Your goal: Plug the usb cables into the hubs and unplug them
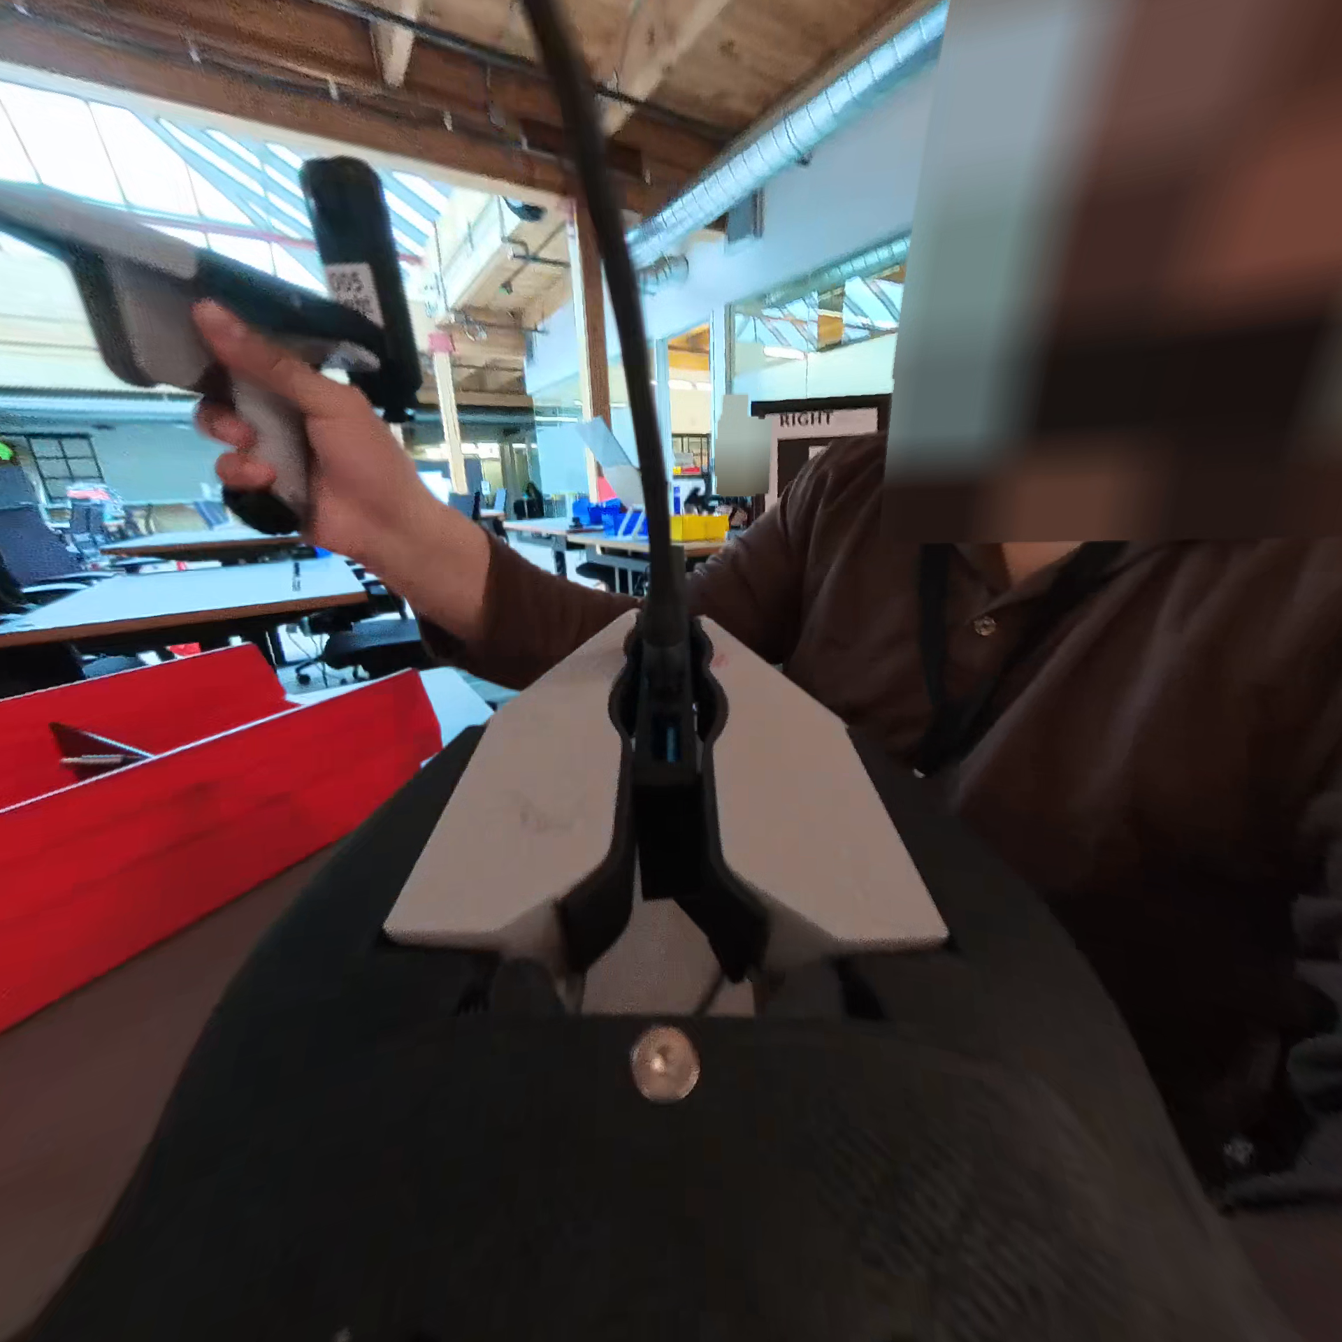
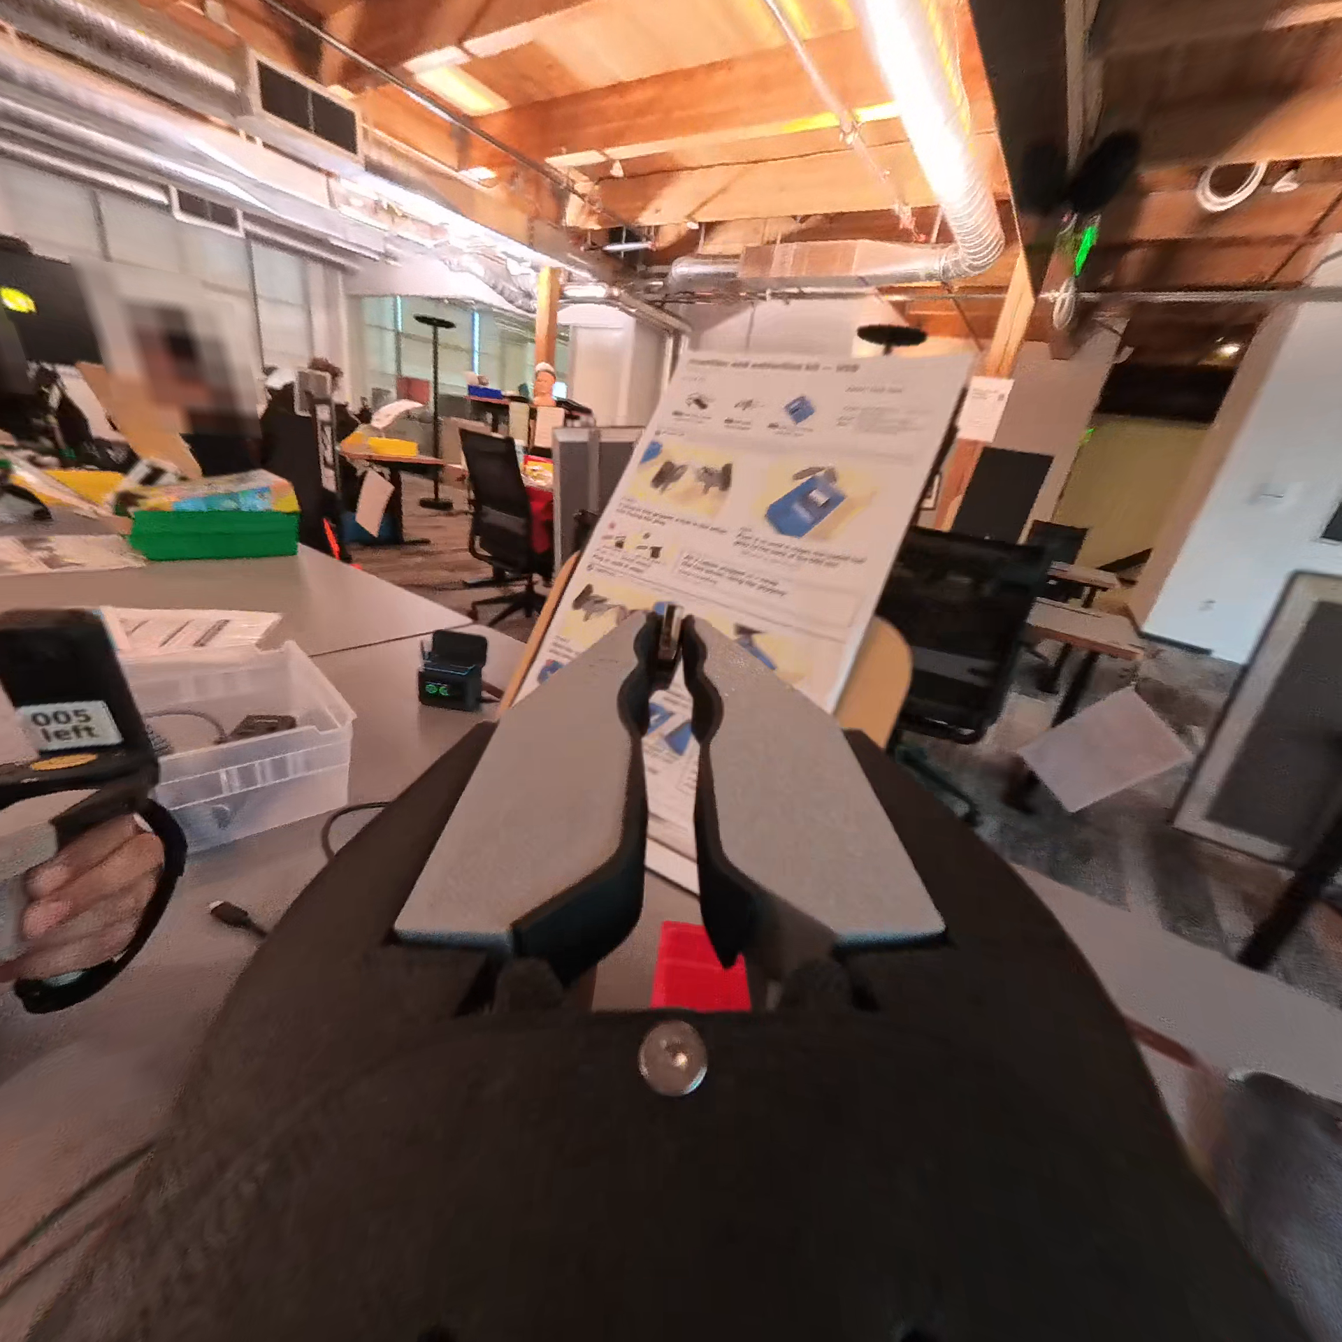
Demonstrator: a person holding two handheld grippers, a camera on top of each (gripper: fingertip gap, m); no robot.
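In the left wrist view my left gripper [image 1: 664, 643] is shut on a black USB hub [image 1: 668, 791] with a blue port showing between the fingers. The hub's black cable [image 1: 617, 290] rises from the fingertips out of the top of the picture. In the right wrist view my right gripper [image 2: 667, 633] is shut on a small USB plug [image 2: 667, 643] with a silver metal end at the fingertips; its cable is hidden. Each gripper also shows in the other's view, held by a hand: the right gripper [image 1: 145, 312] at upper left, the left gripper [image 2: 69, 733] at far left. Both are raised above the table.
A red tray [image 1: 181, 806] lies to the left on the table. A clear plastic box [image 2: 240, 733] holds more cables, and a loose cable end [image 2: 236, 916] lies beside it. A printed sheet [image 2: 770, 523] stands propped ahead. A person in a brown shirt [image 1: 1053, 690] is close. The tips of one gripper are about 30 centimetres away from the tips of the other.
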